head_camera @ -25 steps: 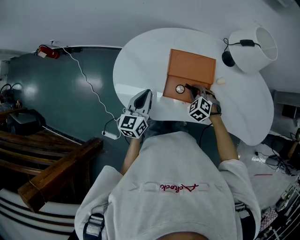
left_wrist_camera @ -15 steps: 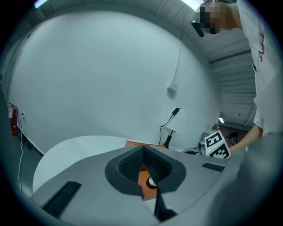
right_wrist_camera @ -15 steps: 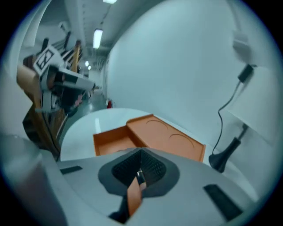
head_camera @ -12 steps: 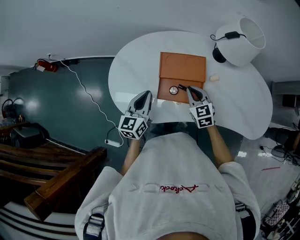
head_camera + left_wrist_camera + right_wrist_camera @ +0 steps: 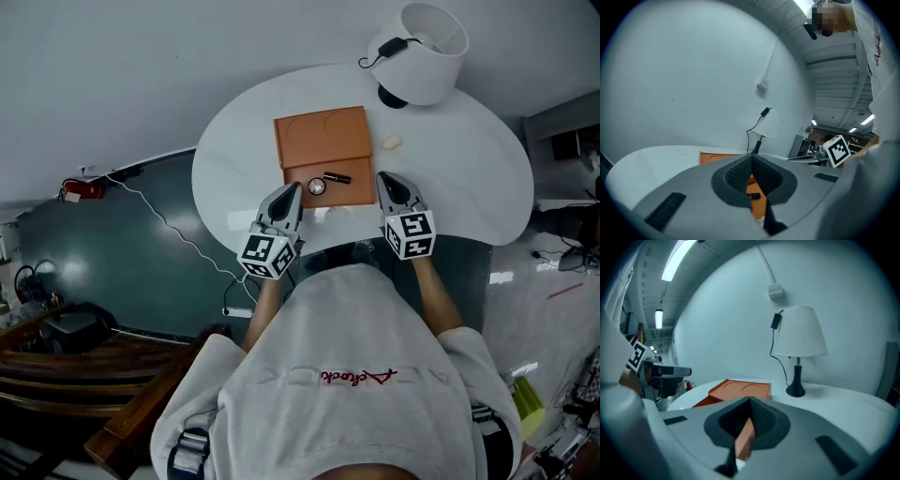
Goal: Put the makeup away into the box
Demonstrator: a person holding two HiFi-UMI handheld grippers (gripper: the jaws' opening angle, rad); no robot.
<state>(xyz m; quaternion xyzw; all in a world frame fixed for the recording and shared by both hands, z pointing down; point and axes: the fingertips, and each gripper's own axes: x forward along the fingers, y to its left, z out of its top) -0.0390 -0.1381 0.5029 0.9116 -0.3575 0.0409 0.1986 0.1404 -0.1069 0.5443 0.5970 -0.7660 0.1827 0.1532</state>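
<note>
Right gripper, change: one second before, the right gripper (image 5: pixel 385 180) had reached over the tray (image 5: pixel 358 193) of the box (image 5: pixel 321 141) with the dark tube (image 5: pixel 337 177) at its tips. It had since drawn back and sat off the tray's right side, near the table's front edge.
Dark tube, change: no longer at the tips, it lay loose in the tray, just beside the round compact (image 5: pixel 317 187).
Left gripper, change: the left gripper (image 5: pixel 292 189) had come in from the table edge and pointed at the tray's near left corner.
Right gripper, jaws: pressed together with nothing between them. The orange seen through the hollow behind the pads was the box beyond.
Left gripper, jaws: pads met at the tips and held nothing.
Box: open on the white table (image 5: pixel 469 178), with the lid on the far side and the tray toward the person.
Head view alone: a small pale object (image 5: pixel 392 142) lay on the table between the box and the lamp (image 5: pixel 422 42). Both pieces of makeup showed together in the tray.
Right gripper view alone: two round recesses showed in the lid (image 5: pixel 740 389). The lamp stood upright with its cord (image 5: pixel 772 350) climbing the wall, and the left gripper showed at the left edge.
Left gripper view alone: the dark tube showed through the gap beneath the pads, and the right gripper's marker cube (image 5: pixel 836 150) showed at the right.
</note>
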